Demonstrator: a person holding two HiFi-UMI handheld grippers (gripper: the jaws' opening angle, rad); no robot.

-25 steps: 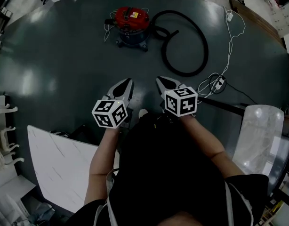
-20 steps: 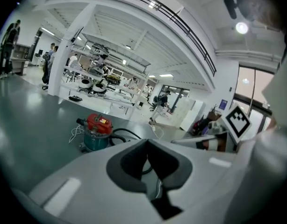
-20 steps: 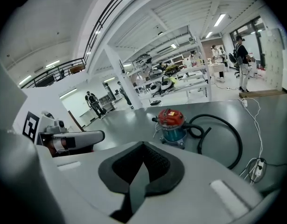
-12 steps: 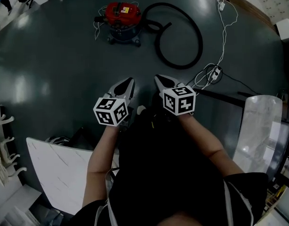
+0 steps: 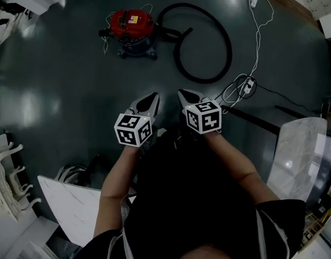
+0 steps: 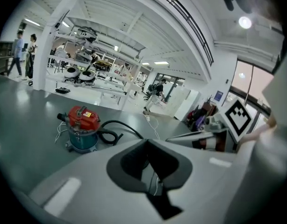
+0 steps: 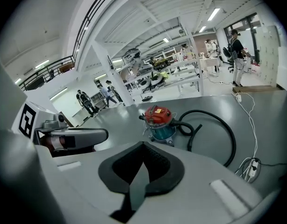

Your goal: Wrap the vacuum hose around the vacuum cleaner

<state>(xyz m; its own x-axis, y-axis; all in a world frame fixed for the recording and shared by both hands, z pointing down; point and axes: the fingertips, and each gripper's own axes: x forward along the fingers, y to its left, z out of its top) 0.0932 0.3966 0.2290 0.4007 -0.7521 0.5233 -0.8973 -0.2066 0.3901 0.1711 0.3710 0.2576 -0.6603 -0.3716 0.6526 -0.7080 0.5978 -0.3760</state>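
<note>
Head view: the red vacuum cleaner [image 5: 132,30] stands on the dark floor [image 5: 57,80], well ahead of both grippers. Its black hose [image 5: 222,47] lies in 1 loose loop to the right, not yet wrapped. The left gripper [image 5: 153,96] and right gripper [image 5: 182,94] point at it side by side, near the body. Against the earlier frame, the cleaner sits further left in view and the left gripper has drawn closer to the right one.

Left gripper view: its fingers are pressed together, holding nothing, with the cleaner [image 6: 82,127] far off.

Right gripper view: its fingers are likewise closed and empty.

Risk, as I judge it: the cleaner stands on casters and may roll when the hose is pulled, and the white cable [image 5: 258,42] beside the loop could snag.
</note>
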